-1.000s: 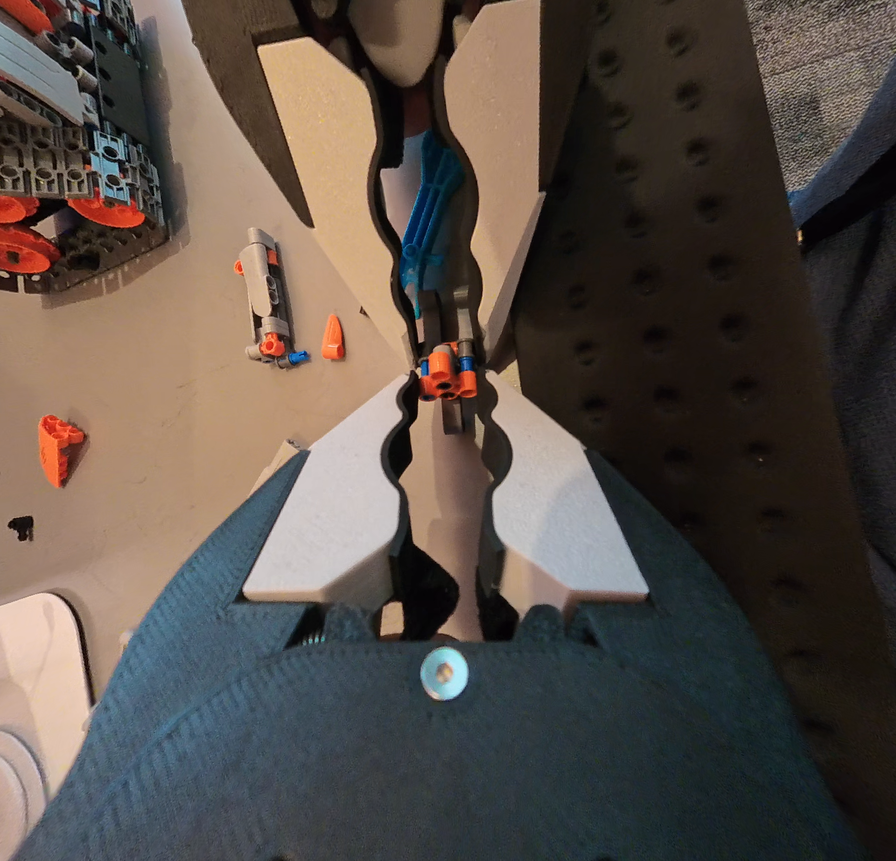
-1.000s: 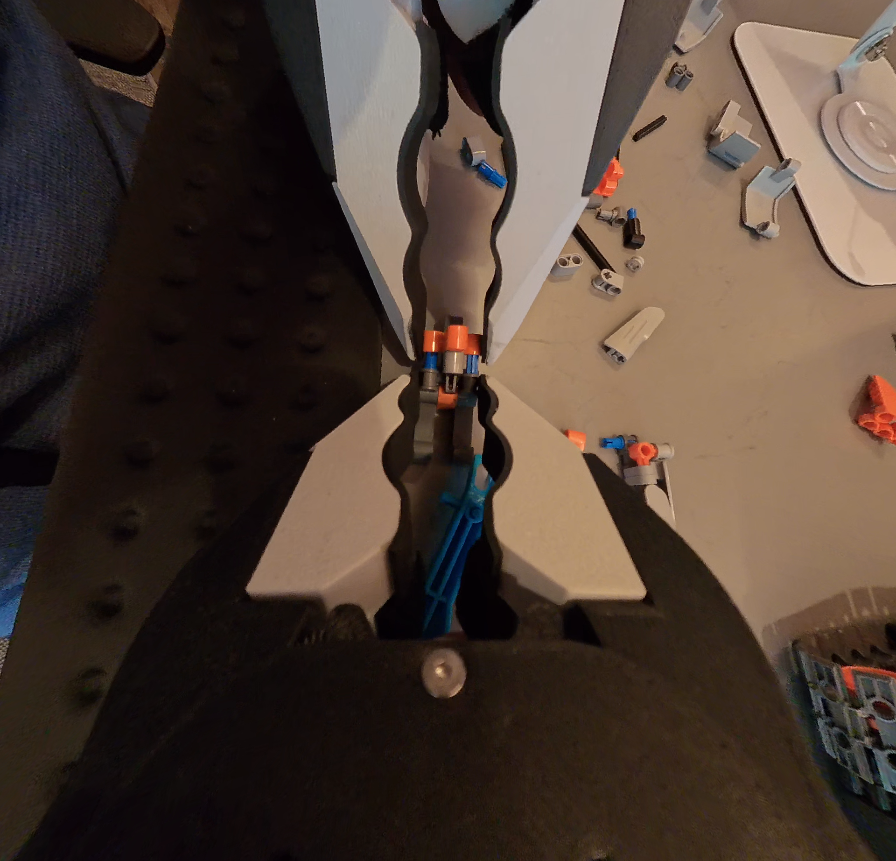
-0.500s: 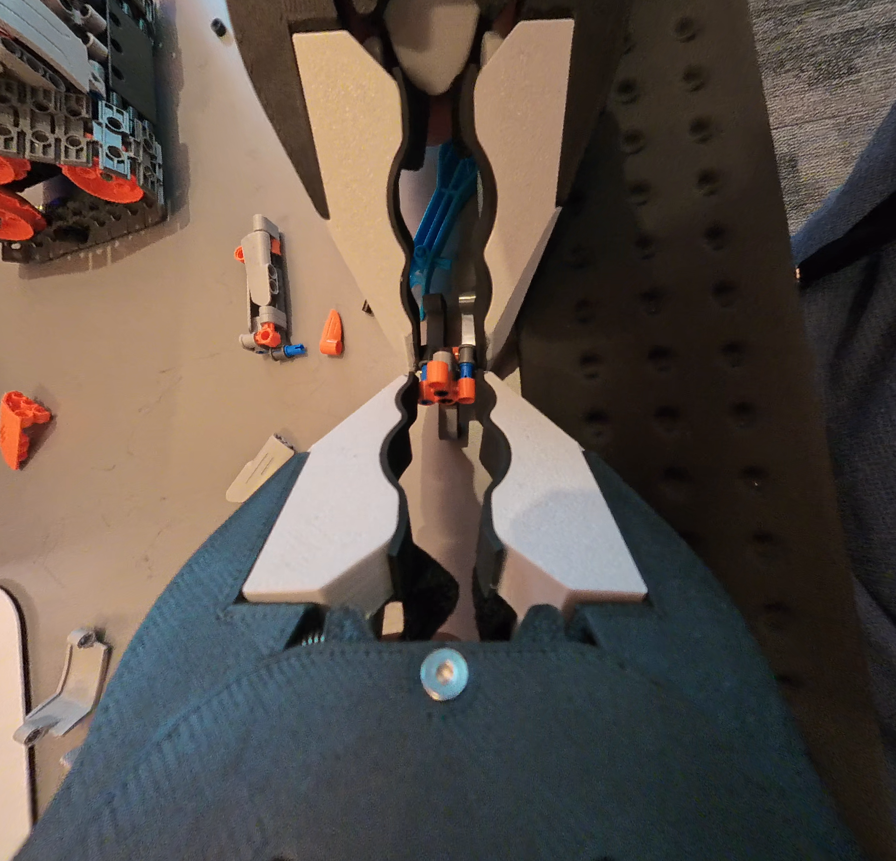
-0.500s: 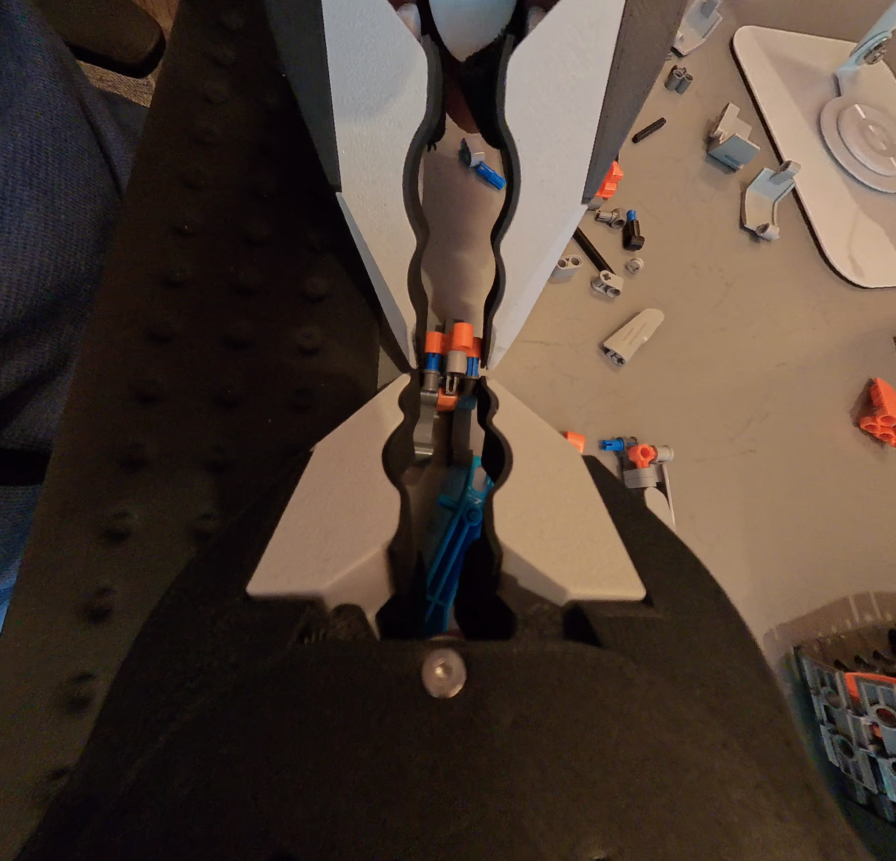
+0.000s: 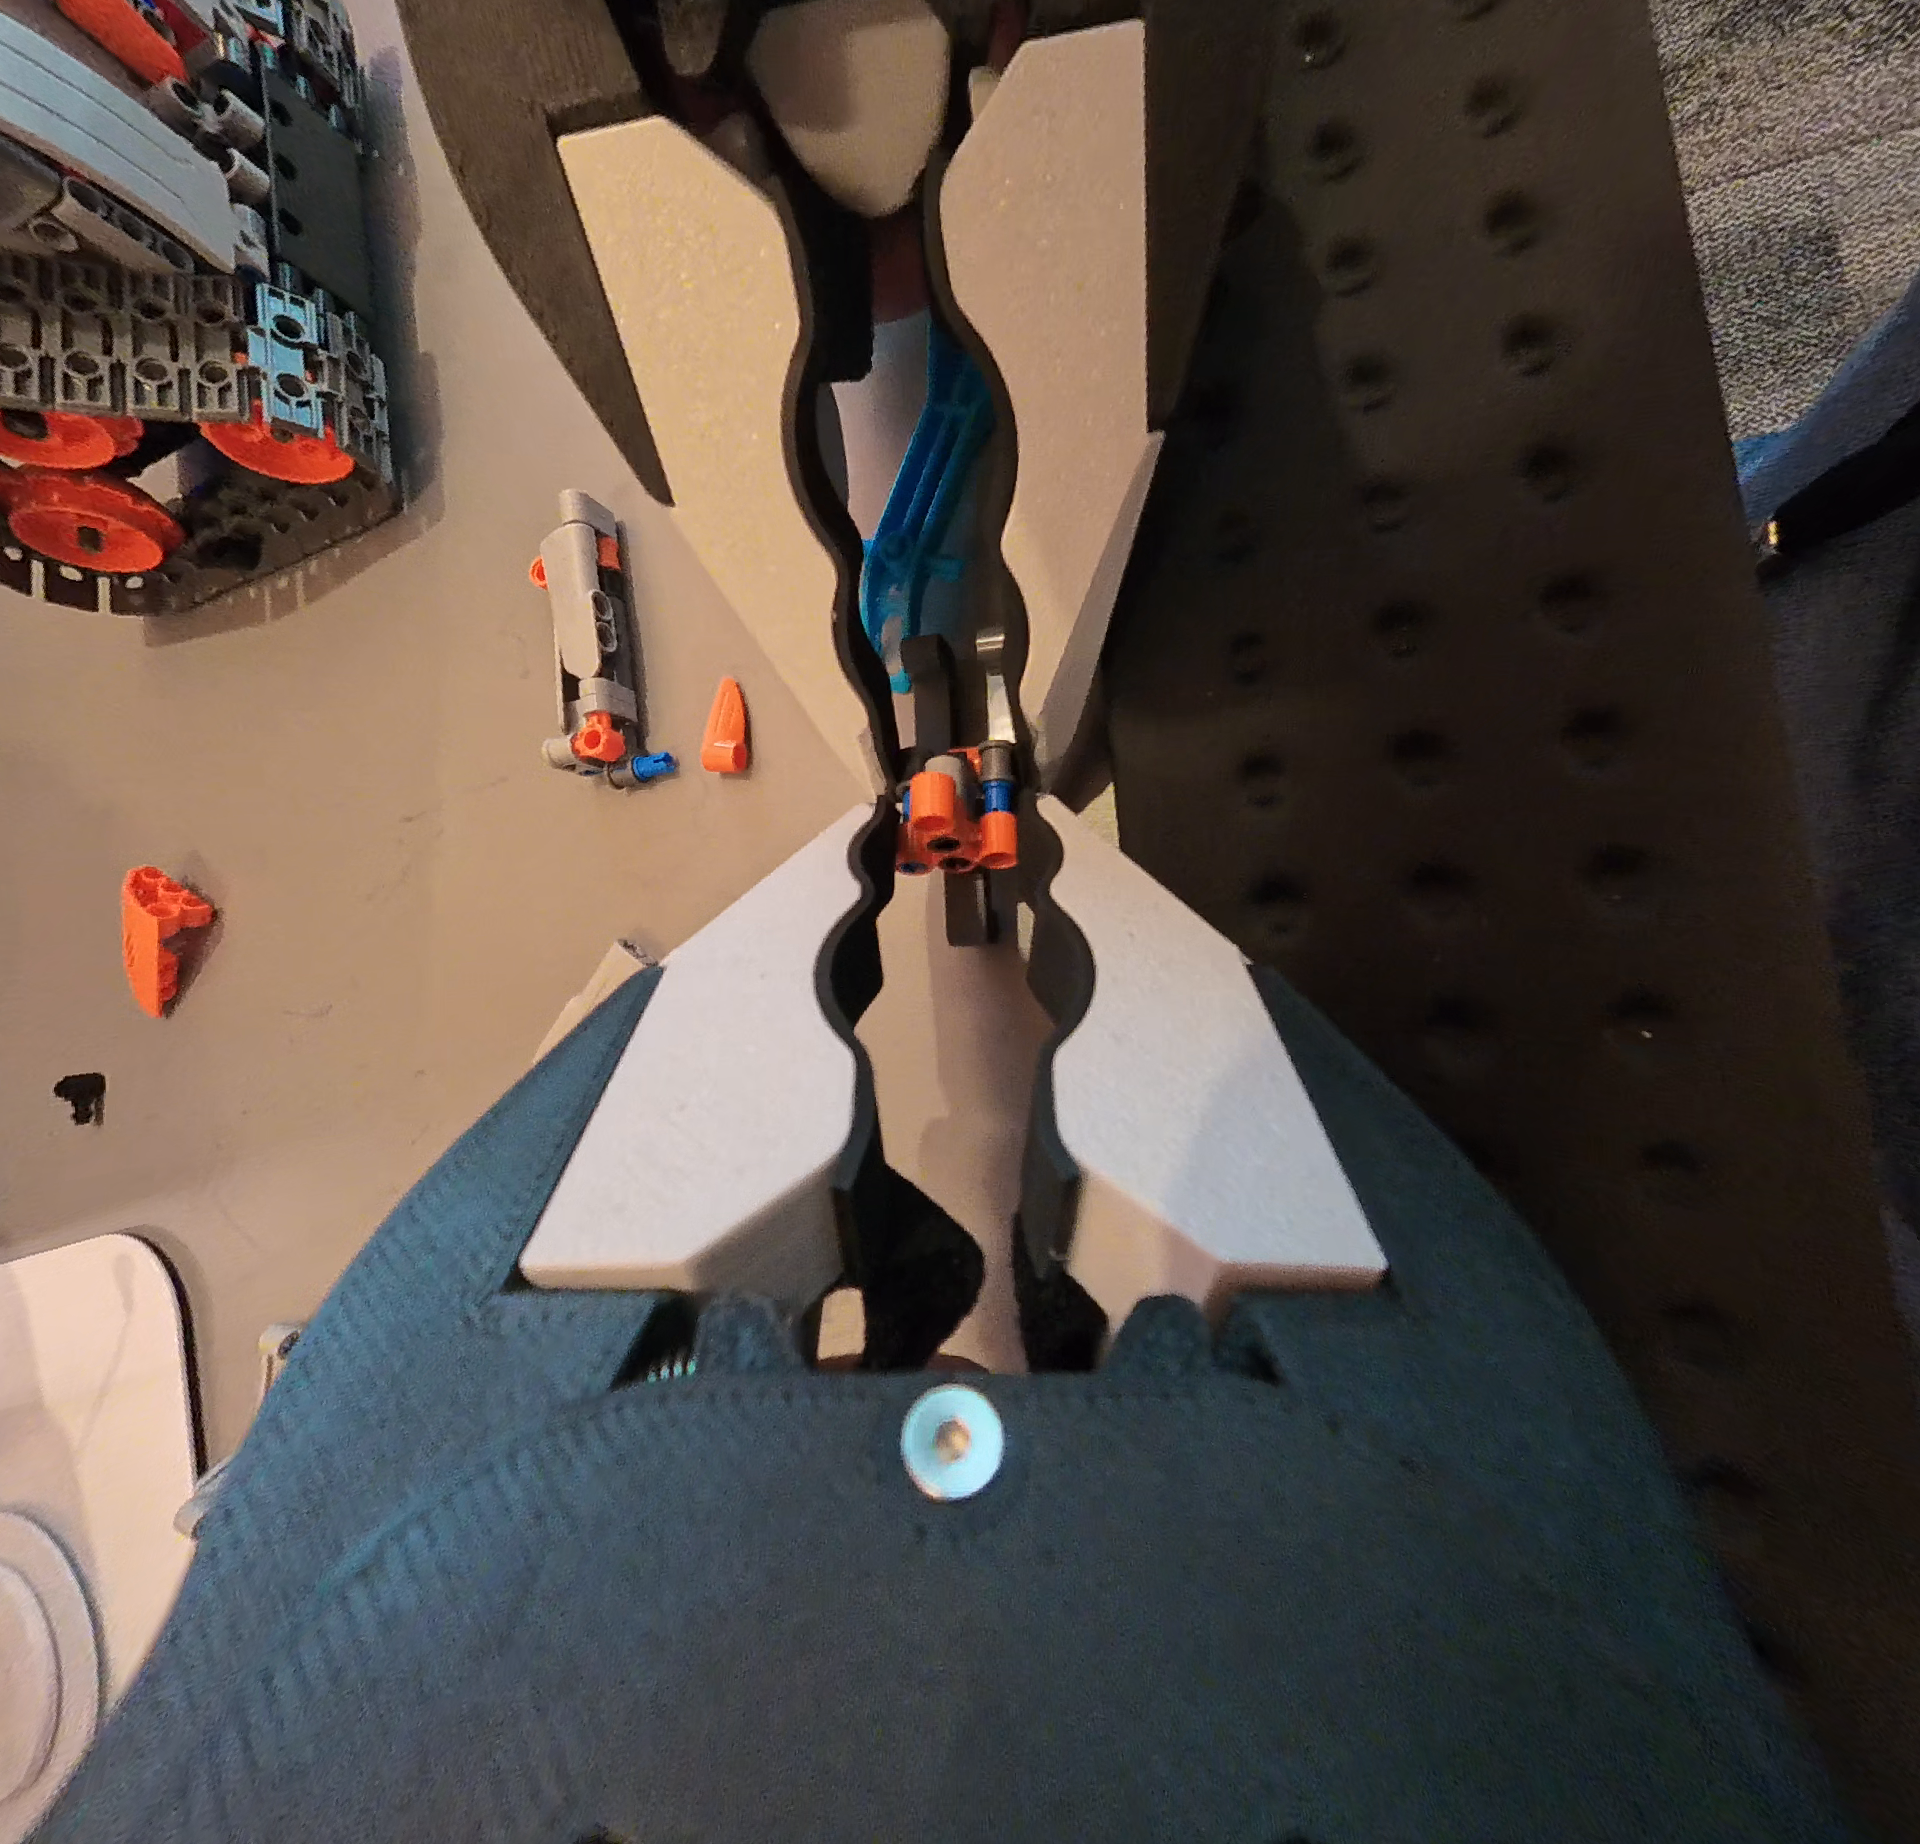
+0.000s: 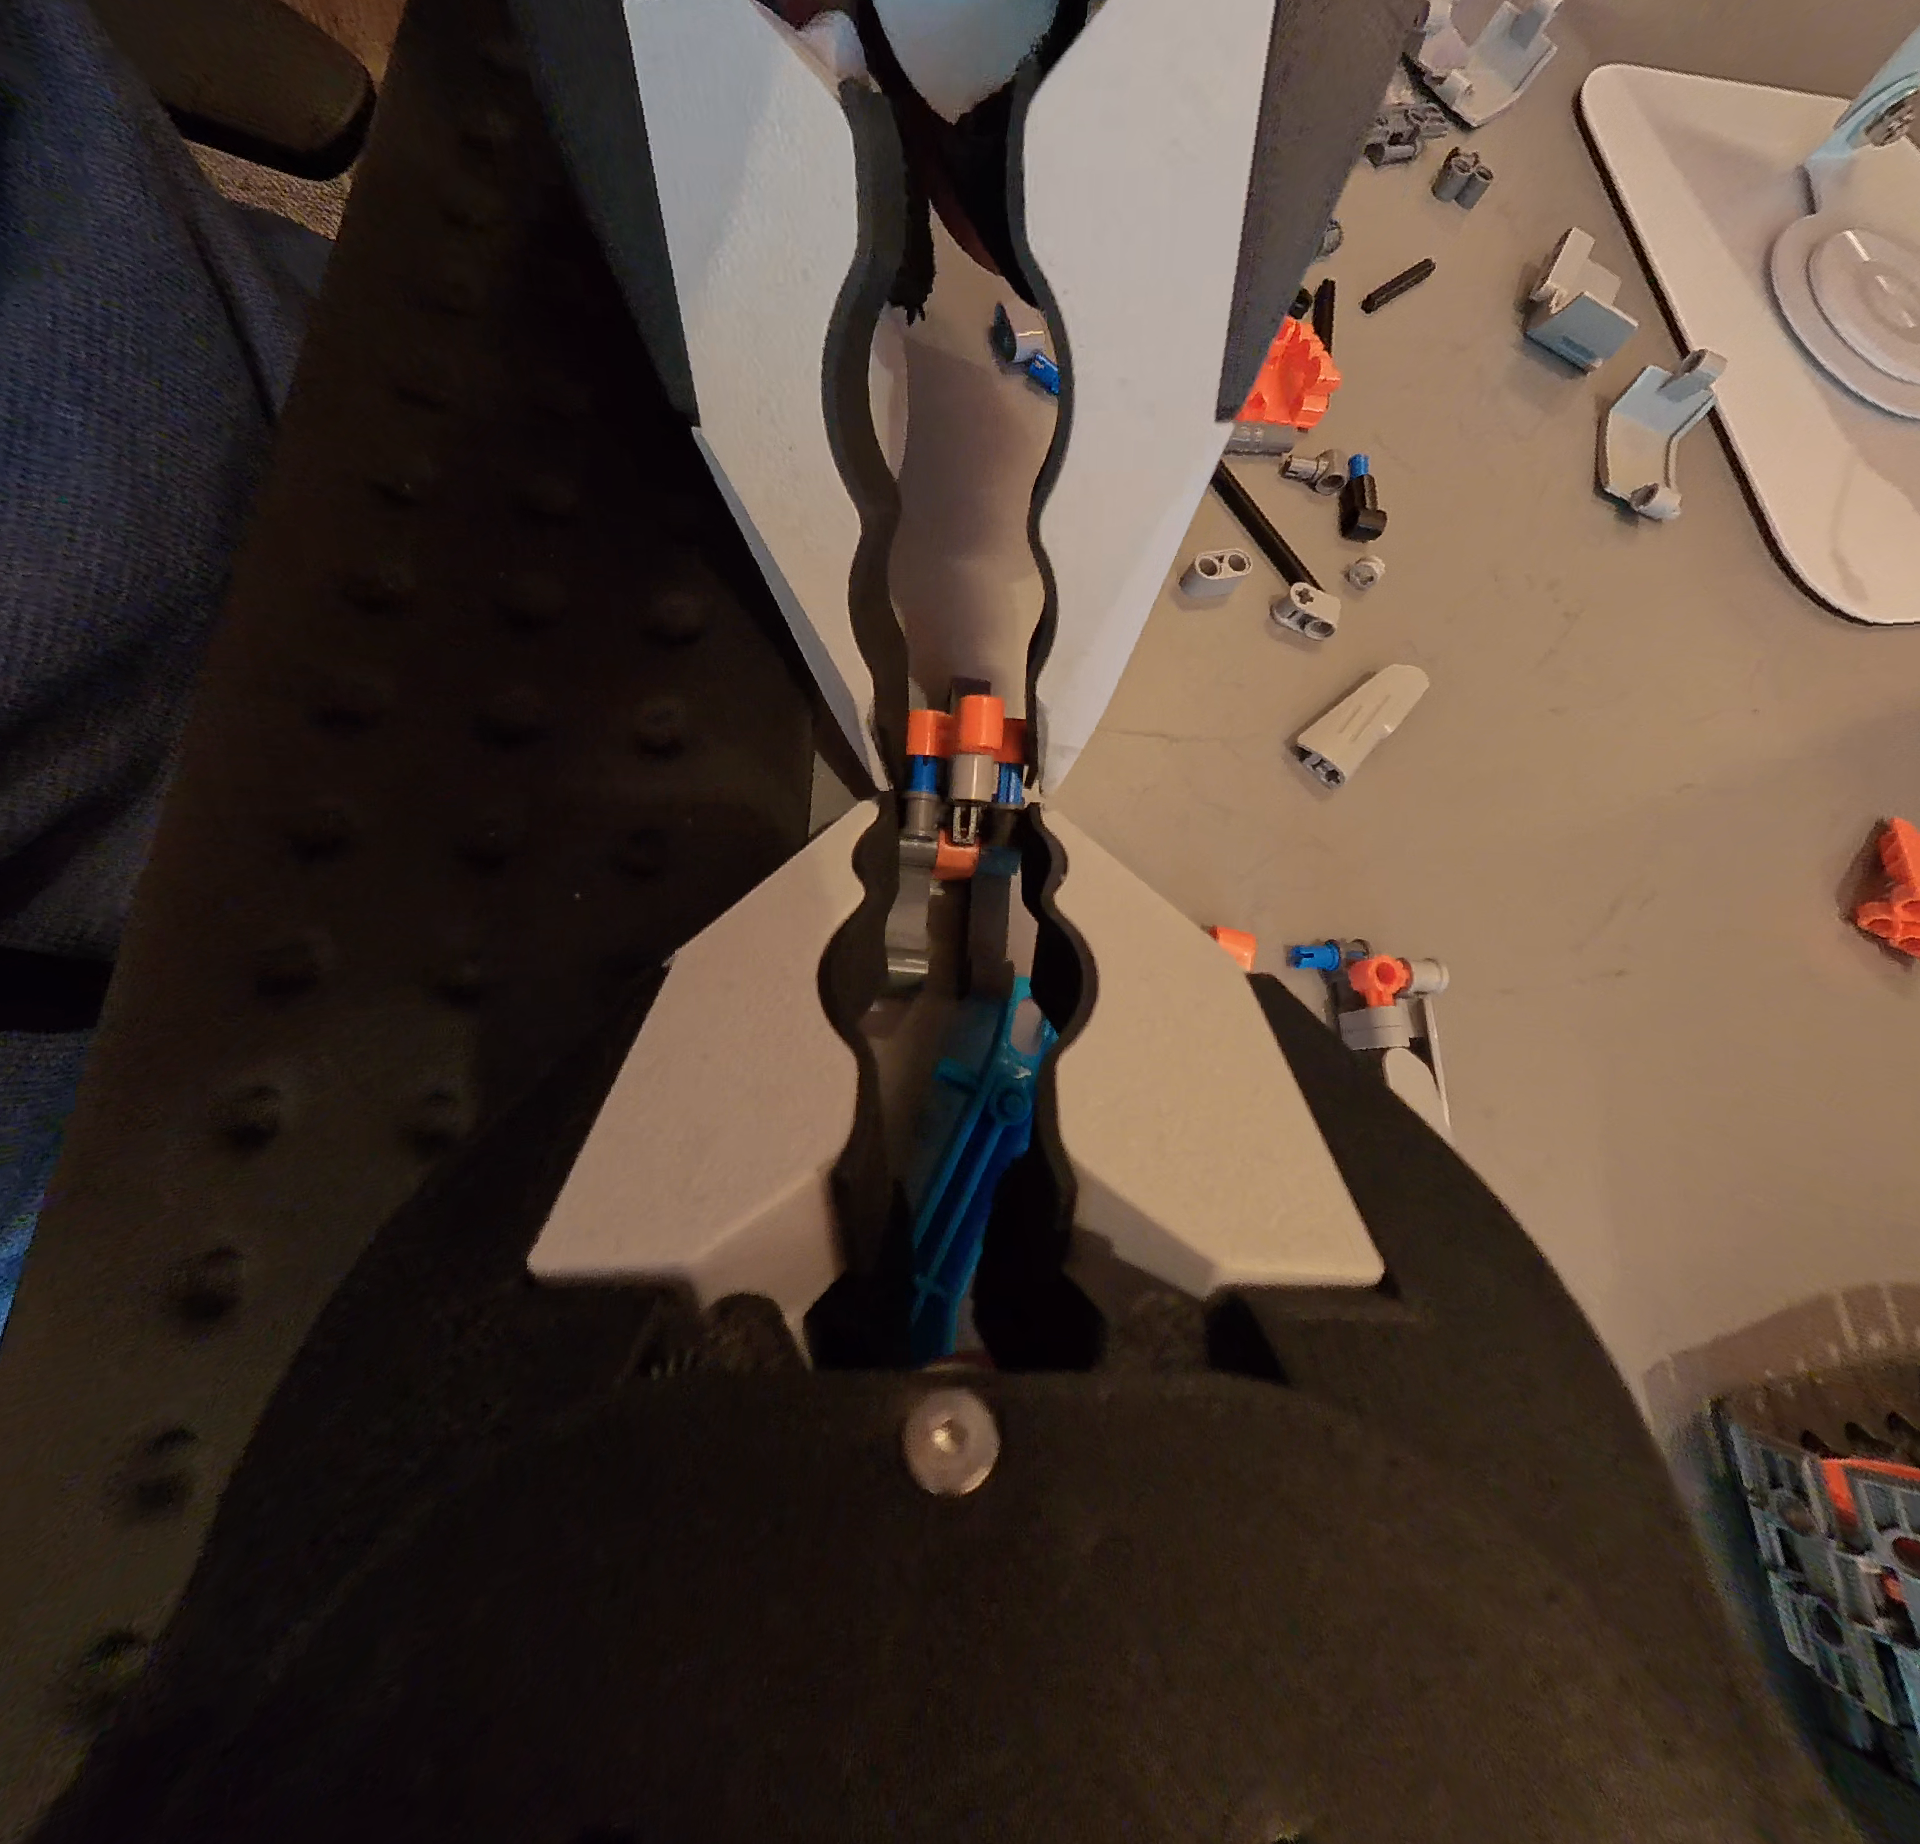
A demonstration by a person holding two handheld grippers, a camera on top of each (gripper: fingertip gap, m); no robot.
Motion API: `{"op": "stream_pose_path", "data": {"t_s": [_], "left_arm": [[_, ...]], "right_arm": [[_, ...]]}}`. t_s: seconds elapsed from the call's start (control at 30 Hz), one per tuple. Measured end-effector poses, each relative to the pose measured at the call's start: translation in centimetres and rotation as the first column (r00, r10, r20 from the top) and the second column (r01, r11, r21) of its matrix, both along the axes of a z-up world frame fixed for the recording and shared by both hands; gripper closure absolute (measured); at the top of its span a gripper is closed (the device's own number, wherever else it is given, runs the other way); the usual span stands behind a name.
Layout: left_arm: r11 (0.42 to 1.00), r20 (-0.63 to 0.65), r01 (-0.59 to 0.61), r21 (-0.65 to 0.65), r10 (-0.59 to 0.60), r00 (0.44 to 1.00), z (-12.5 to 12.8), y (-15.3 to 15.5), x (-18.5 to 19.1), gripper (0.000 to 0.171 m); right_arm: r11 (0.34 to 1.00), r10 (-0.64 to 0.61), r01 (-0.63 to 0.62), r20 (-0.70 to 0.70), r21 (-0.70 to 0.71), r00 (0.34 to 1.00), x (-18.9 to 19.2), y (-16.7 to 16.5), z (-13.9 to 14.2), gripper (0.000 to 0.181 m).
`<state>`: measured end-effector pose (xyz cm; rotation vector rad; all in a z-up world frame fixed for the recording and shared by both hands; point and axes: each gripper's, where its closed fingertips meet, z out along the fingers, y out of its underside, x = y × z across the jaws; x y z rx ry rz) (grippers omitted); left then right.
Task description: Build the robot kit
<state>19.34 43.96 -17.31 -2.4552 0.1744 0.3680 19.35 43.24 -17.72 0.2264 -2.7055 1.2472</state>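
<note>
over grey table (image 5: 312,911), both grippers pinch orange-blue brick assembly (image 5: 951,818).

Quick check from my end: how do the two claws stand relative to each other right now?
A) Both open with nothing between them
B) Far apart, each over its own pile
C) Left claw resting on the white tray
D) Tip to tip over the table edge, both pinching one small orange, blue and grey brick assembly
D: the left claw and right claw meet tip to tip, both closed on the same brick assembly, clear of the white tray.
</note>
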Motion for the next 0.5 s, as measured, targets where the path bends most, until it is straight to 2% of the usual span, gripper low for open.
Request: {"op": "stream_pose_path", "data": {"t_s": [0.5], "left_arm": [[0.997, -0.108, 0.050, 0.059, -0.044, 0.993, 0.17, 0.06, 0.10, 0.151]], "right_arm": [[0.999, 0.029, -0.029, 0.000, -0.029, 1.000, 0.08, -0.08, 0.05, 0.160]]}}
